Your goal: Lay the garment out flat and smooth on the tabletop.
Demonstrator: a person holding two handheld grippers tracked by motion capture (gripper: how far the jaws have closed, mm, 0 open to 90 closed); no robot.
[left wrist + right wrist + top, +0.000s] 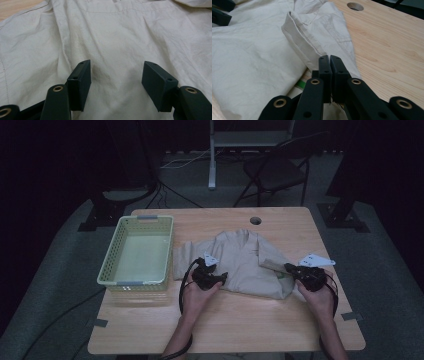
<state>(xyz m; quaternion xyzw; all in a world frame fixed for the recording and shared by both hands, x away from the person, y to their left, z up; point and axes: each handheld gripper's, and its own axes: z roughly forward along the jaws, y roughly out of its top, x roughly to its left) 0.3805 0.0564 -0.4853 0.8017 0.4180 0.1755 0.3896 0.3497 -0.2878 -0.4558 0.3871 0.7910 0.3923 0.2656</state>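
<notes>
- Forearms come in from the bottom edge of the high view, each hand carrying a claw over a beige shirt (245,262) that lies spread on the wooden desk (225,325), roughly at its middle.
- At the far left of the desk stands a pale green basket (137,251) with nothing in it; its right rim sits just beside the shirt's left edge. It looks like the likely place for the shirt once folded.
- Left claw (209,276) hovers over the shirt's near left part; in the left gripper view its jaws stand wide apart above flat cloth (117,50), gripping nothing. To do this step well, it should come down on a seam or hem edge, not on the flat panel, so that it catches a single layer cleanly.
- Right claw (294,270) is at the shirt's near right corner. In the right gripper view its jaws (329,75) are pressed together on a folded hem of the cloth (299,37).
- A green tag (299,85) peeks out beneath that fold.
- My judgement: keep the right pinch firm and low, lift only once the left claw also holds cloth, then move both together so the cloth folds without bunching.
- Round cable hole (255,220) lies beyond the collar, clear of the work.
</notes>
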